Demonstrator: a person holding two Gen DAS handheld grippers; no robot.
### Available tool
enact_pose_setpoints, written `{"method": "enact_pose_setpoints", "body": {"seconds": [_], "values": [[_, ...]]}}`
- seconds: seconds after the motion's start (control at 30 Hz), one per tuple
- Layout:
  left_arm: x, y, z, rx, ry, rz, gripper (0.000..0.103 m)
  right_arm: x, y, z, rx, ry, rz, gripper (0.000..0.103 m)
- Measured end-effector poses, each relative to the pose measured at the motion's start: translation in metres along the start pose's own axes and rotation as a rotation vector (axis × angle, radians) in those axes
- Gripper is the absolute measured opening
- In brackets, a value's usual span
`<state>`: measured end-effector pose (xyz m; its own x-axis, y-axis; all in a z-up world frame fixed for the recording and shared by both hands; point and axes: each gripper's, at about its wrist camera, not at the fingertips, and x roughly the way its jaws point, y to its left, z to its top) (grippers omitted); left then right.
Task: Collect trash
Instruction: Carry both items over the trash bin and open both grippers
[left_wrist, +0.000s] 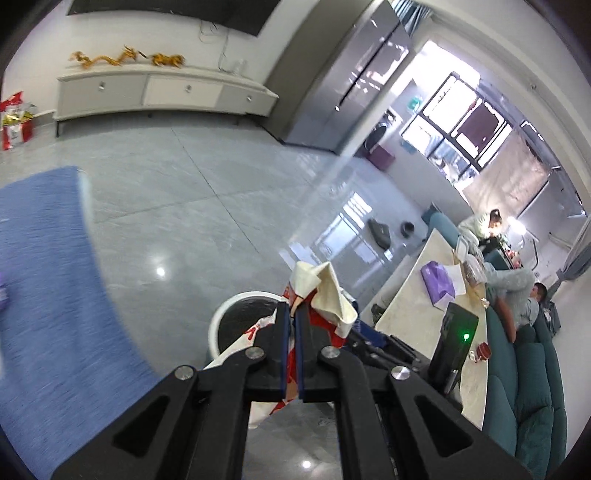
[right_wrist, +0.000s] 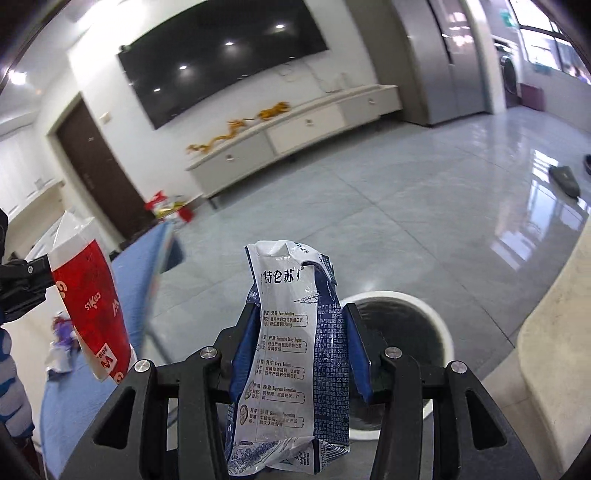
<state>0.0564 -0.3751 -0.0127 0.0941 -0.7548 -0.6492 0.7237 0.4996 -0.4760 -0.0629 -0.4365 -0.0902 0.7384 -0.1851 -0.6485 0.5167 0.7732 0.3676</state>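
Note:
My left gripper (left_wrist: 291, 310) is shut on a crumpled red and white paper cup (left_wrist: 325, 291), held just above and right of the white trash bin (left_wrist: 236, 314) with its black liner. The same cup (right_wrist: 90, 306) shows at the left of the right wrist view, held by the left gripper's fingers (right_wrist: 26, 280). My right gripper (right_wrist: 301, 325) is shut on a crushed blue and white milk carton (right_wrist: 291, 354), held just left of the bin (right_wrist: 402, 350) and above floor level.
A blue-covered table (left_wrist: 44, 277) lies on the left, with purple wrappers (right_wrist: 62, 332) on it. A beige table (left_wrist: 428, 314) with a black device and purple pack stands right, beside a teal sofa with people. TV cabinet (left_wrist: 166, 92) stands far across the tiled floor.

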Motion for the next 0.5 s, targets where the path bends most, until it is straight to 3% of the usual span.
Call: {"method": "enact_pose_setpoints", "body": {"seconds": [0.27,0.5], "values": [[0.106,-0.004,0.011,-0.020,0.105,-0.009,0.003,0.034,-0.046,0.006,0.069,0.007,-0.069,0.047],[0.159,0.003,0.008,-0.042,0.173,-0.014,0.005,0.048,-0.060,0.000,0.085,0.010,-0.126,0.049]]}}
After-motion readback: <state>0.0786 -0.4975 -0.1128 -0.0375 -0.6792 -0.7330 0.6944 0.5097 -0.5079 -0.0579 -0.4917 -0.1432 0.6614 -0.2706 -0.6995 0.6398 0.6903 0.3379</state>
